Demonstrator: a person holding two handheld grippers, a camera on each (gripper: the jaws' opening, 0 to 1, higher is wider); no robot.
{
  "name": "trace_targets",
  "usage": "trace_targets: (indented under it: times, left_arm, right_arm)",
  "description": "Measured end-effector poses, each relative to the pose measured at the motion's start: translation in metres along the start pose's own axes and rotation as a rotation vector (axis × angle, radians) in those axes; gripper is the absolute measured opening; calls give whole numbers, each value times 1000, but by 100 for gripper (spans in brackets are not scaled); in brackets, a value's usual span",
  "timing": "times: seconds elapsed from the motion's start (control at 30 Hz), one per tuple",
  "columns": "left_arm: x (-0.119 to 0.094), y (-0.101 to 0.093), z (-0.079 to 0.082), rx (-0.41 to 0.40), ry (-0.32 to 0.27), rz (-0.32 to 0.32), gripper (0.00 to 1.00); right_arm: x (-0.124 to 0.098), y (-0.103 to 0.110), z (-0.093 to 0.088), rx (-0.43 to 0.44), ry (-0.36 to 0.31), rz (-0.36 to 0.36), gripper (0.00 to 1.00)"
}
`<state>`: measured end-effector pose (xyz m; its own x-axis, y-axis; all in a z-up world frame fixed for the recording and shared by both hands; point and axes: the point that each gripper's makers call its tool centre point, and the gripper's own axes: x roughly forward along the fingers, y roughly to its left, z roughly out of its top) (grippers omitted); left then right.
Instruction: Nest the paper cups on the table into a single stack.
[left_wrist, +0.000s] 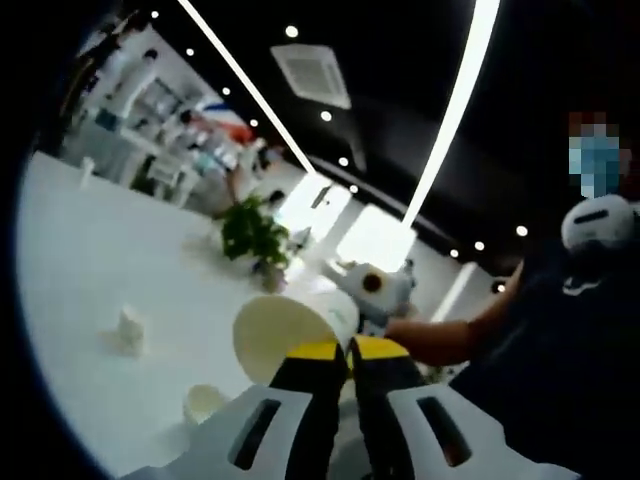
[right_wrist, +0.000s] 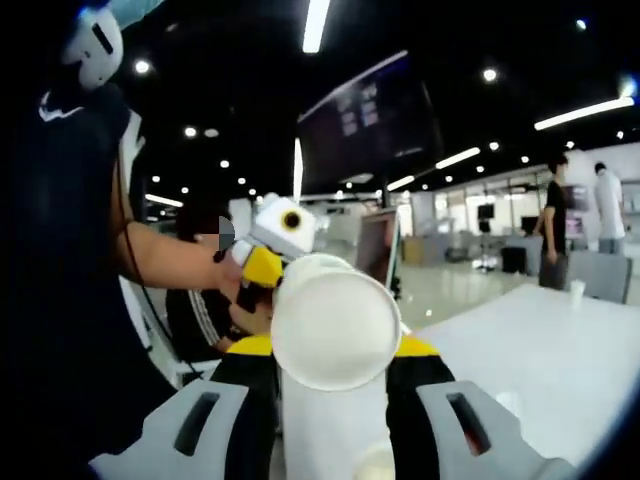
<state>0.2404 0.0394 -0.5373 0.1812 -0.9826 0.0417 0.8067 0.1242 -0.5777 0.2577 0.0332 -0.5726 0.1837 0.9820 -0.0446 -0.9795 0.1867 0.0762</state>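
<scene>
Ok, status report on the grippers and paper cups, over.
Left gripper shut on paper cup. Right gripper shut on cup stack. Two cups loose on table. Nothing blocking.

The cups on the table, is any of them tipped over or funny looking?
Yes. One cup on the table lies on its side instead of standing. Another small cup farther off looks upright. Each gripper, left and right, also holds a cup tilted sideways.

White table (left_wrist: 80, 260) with two paper cups (left_wrist: 203, 402)
</scene>
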Motion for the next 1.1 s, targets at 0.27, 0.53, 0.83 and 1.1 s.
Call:
trace_targets:
  times: [0.27, 0.53, 0.83, 1.1]
  left_arm:
    - [2, 0, -1, 23, 21, 5, 0]
    - [1, 8, 2, 72, 54, 58, 0]
    - [4, 28, -9, 222, 247, 194, 0]
    - [8, 42, -8, 348, 408, 252, 0]
  right_arm:
    - [-3, -8, -3, 29, 13, -39, 55]
    - [-12, -24, -3, 40, 14, -108, 70]
    - [-32, -60, -15, -3, 100, -263, 97]
    - [-54, -75, -29, 9, 124, -347, 100]
